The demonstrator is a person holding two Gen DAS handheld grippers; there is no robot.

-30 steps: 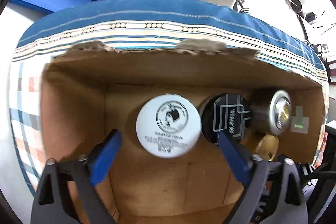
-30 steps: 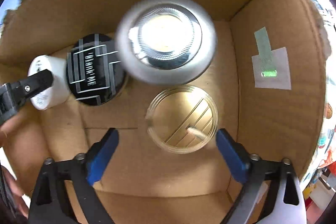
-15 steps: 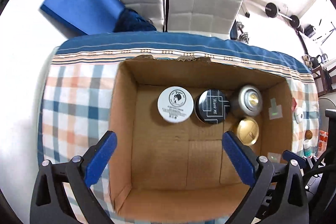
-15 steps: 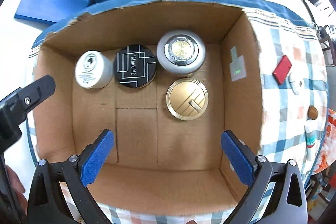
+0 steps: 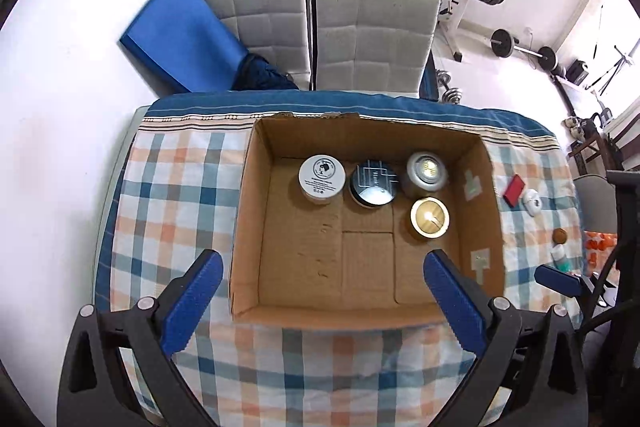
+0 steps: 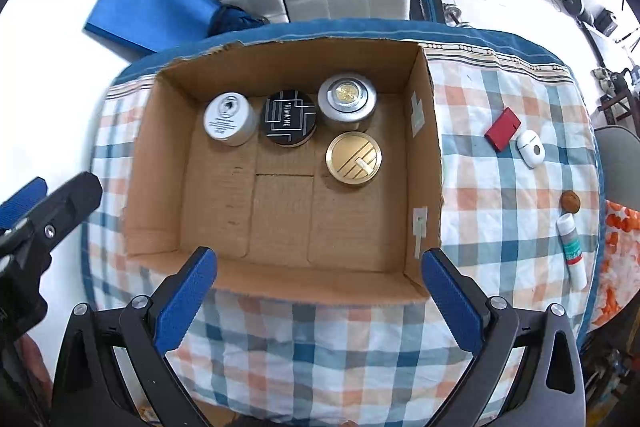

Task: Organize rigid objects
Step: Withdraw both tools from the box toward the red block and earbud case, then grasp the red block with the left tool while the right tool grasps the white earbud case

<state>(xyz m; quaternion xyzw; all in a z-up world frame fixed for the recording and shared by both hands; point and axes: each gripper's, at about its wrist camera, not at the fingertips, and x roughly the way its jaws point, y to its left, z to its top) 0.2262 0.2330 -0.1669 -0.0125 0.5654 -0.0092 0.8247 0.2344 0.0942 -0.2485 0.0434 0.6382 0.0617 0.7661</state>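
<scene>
An open cardboard box (image 5: 248,219) (image 6: 428,163) sits on a checked tablecloth. Inside along its far wall stand a white jar (image 5: 322,178) (image 6: 229,119), a black tin (image 5: 373,183) (image 6: 289,117) and a silver tin (image 5: 426,169) (image 6: 347,101). A gold tin (image 5: 429,217) (image 6: 353,158) lies in front of the silver one. My left gripper (image 5: 322,291) is open and empty, high above the box's near edge. My right gripper (image 6: 318,287) is open and empty, also above the near edge.
On the cloth right of the box lie a red case (image 6: 502,129), a white earbud case (image 6: 530,148), a brown nut (image 6: 570,202) and a glue stick (image 6: 573,250). Two grey chairs (image 5: 320,31) and a blue mat (image 5: 180,39) stand behind the table.
Both grippers have pulled up and back out of the box, from close above the jars to well above the table. The containers have stayed in place.
</scene>
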